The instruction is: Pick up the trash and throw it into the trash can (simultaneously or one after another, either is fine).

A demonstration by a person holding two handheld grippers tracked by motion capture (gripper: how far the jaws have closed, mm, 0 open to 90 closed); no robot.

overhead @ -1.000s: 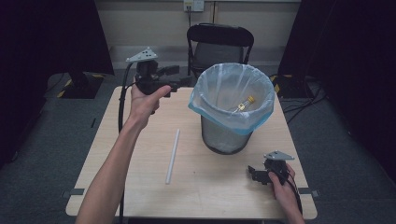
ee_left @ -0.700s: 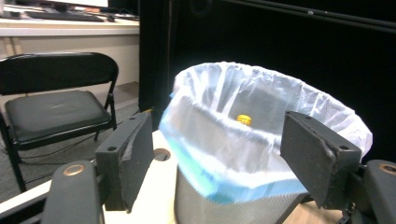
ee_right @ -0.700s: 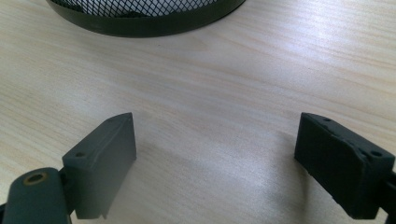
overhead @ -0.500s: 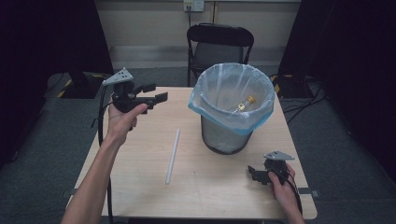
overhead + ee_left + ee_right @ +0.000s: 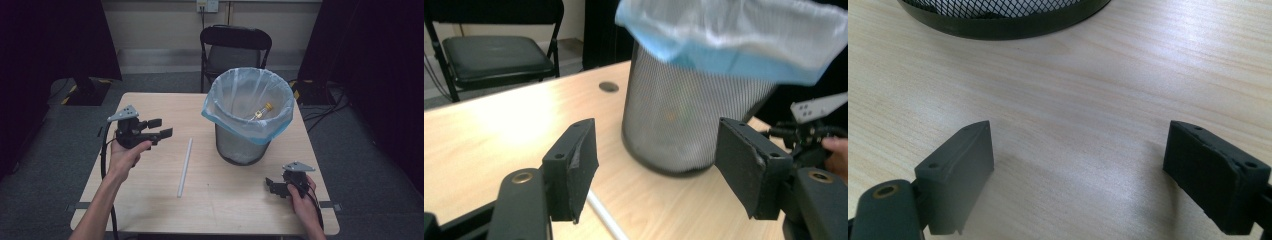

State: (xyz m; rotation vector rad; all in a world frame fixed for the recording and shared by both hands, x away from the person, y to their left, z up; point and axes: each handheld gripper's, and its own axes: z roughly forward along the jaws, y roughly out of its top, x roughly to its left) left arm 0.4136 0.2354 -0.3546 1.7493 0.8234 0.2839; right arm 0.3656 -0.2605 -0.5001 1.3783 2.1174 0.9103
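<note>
Left gripper [image 5: 157,128] is held off the surface [image 5: 150,200], fingers [image 5: 574,167] spread wide, nothing between them. The white tube [image 5: 184,166] lies flat just below and ahead of those fingers; in the left gripper view its end [image 5: 606,220] pokes out under the gap. Likely next job: pick it up and drop it in the lined bin [image 5: 248,117], which stands well beyond the fingertips and already holds a small gold-capped bottle [image 5: 261,111].

Right gripper [image 5: 274,186] sits low on the surface, fingers [image 5: 960,170] also wide apart and empty, with the bin's base rim [image 5: 1008,25] just ahead of them.

Risks as I see them:
- Tube is thin, round and flat on the surface. Come down with the fingers across it off-centre and it rolls away or gets pinched at one edge and squirts out.
- Fingers aligned along the tube rather than across it: they close on nothing.
- Grip near one end: the long free end droops, swings, and can catch the bag rim or tip the bin.
- The bag's blue edge overhangs the mesh; a low carry snags it and drags the liner off.
- Tube looks longer than the bin is deep, so released flat across the rim it may bridge it or fall back out. Needs an end-first drop.
</note>
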